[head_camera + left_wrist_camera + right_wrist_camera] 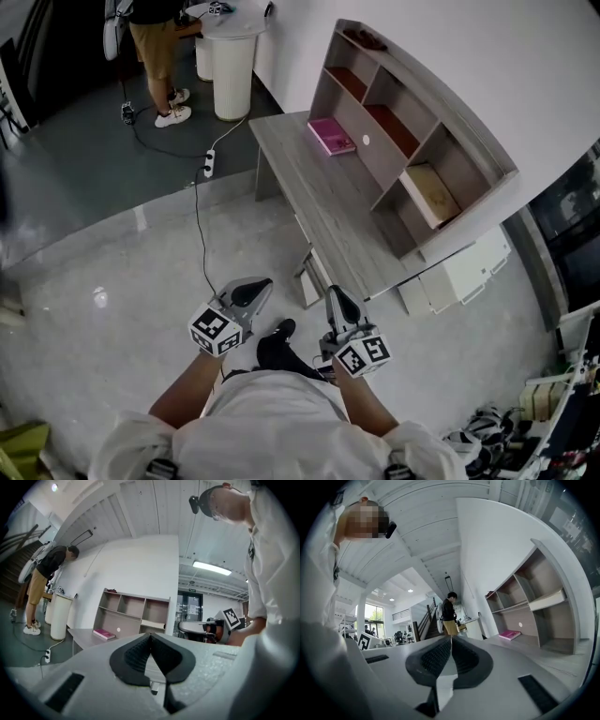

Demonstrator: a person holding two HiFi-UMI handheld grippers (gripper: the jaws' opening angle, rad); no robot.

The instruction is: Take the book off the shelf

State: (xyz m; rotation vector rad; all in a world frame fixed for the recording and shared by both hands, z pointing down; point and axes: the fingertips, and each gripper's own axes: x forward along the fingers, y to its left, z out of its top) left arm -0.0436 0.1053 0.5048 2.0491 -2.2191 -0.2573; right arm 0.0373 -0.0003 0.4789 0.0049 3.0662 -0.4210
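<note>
Both grippers are low and close to the body, over the floor, well apart from the desk.
- Left gripper (255,291): jaws clenched, pads meeting, nothing between them.
- Right gripper (336,298): likewise clenched and empty.

Task's thing: tan book (429,194), lying flat in the right-end compartment of the shelf unit (382,161), which stands on the tabletop (309,187). Its front edge appears to jut past the board. By my reading it is untouched and the approach has not begun.

Also present: pink book (332,136), flat on the tabletop toward the left, just in front of the shelf unit. It is not on a shelf, so probably not the target.

Doing it well:
- Step to the desk's right end and release one gripper's jaws before reaching.
- Come in level with the board and pinch the jutting edge at its middle; a corner grip would likely let the book pivot or sag.
- Draw straight out, clear of the side walls and the board above.

Writing: none legible. The covers are too small to read, the gripper cubes carry only black-and-white square markers, and the sign over the far door in the left gripper view is unreadable.
</note>
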